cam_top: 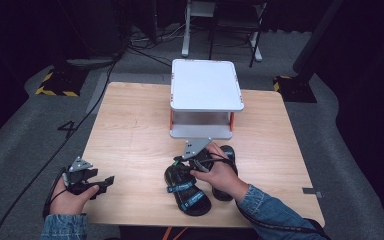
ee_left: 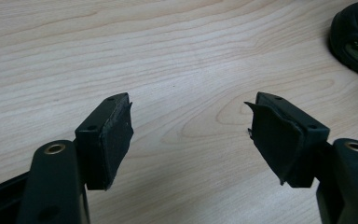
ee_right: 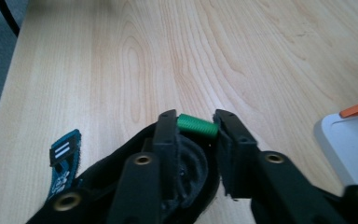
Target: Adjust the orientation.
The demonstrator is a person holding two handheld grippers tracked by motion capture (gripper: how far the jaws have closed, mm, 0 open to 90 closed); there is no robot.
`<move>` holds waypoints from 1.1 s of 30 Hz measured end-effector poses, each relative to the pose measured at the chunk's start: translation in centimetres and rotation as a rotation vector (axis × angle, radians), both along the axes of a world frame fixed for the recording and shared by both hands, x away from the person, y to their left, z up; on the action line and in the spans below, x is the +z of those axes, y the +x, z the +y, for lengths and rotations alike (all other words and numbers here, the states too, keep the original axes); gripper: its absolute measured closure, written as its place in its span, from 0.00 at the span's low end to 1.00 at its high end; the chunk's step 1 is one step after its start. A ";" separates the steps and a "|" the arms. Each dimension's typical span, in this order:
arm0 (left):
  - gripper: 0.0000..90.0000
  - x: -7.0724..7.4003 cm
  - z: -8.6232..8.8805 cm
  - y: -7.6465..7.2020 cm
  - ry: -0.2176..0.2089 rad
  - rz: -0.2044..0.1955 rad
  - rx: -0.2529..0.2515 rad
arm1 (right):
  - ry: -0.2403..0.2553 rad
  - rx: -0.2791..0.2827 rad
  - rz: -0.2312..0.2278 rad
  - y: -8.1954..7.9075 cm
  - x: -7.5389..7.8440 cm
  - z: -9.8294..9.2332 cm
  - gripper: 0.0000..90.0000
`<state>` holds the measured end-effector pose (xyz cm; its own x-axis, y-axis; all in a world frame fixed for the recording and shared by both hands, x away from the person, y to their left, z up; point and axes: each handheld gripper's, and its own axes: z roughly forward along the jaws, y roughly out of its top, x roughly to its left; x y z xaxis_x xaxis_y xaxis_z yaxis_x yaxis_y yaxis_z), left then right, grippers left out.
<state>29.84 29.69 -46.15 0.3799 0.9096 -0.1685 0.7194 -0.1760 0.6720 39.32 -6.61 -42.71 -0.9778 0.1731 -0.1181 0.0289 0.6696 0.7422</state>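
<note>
I am holding my right gripper (cam_top: 196,159) over the left one of a pair of black sandals (cam_top: 186,186) that is lying near the middle of the wooden table (cam_top: 130,135), toward its near edge. My jaws are standing narrow around a small green ribbed piece (ee_right: 196,124) at the sandal's upper edge, and it is sitting between the tips; I cannot tell whether the pads are actually pressing on it. A blue strap (ee_right: 65,157) with white marks is sticking out to the left of that sandal. The second sandal (cam_top: 228,156) is lying just beside the first, on its right, partly under my right hand (cam_top: 221,176). Just beyond the pair, a white two-level shelf with orange posts (cam_top: 205,95) is standing at the far middle of the table. My left gripper (cam_top: 97,183) is hovering low near the table's near left corner, well apart from the sandals, its fingers (ee_left: 109,140) spread wide with bare wood between them.
</note>
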 end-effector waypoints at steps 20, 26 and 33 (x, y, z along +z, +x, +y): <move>0.33 -0.1 -1.5 1.8 0.004 0.005 -0.055 | 0.179 -0.097 -0.027 -1.5 5.1 -4.5 0.97; 0.33 -0.1 -1.9 2.6 0.002 0.008 -0.072 | 0.239 -0.192 -0.048 -1.0 6.9 -7.5 0.97; 0.33 -0.3 -3.4 4.5 0.003 0.011 -0.121 | 0.310 -0.315 -0.070 -1.3 8.7 -12.0 0.97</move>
